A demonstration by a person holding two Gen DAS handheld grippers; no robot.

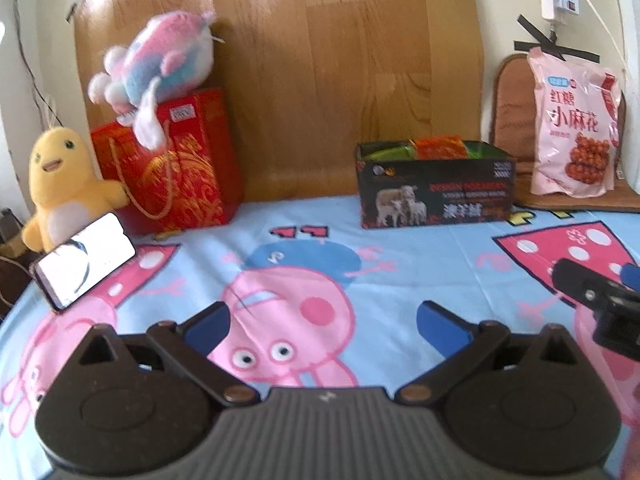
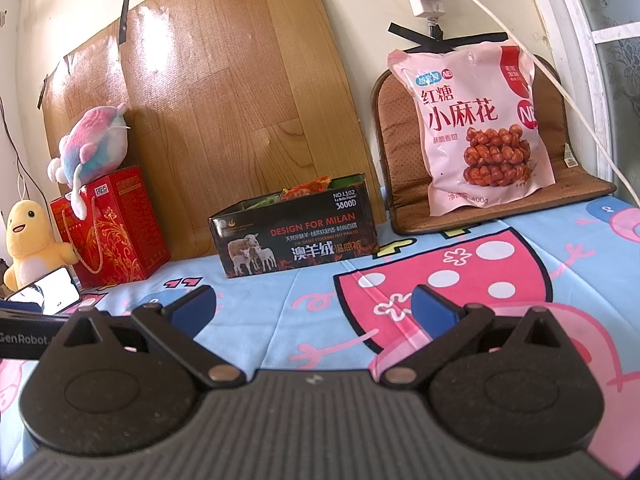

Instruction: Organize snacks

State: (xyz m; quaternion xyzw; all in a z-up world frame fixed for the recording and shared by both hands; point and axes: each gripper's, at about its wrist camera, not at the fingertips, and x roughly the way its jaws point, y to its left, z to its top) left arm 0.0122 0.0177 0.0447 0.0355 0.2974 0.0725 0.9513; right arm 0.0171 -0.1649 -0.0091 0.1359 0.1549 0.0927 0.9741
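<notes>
Pink snack bag [image 2: 476,128] upright, both tools gaping

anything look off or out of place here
Mostly tidy. The big pink snack bag leans on the brown cushion, outside the black box holding small packets. The pastel plush perches tilted on the red gift bag.

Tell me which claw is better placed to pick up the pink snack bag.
Right, probably. The pink snack bag stands ahead of the open right claw, while it sits far right of the open left claw.

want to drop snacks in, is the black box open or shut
Open: the black box has no lid on, and orange and green packets show above its rim.
</notes>
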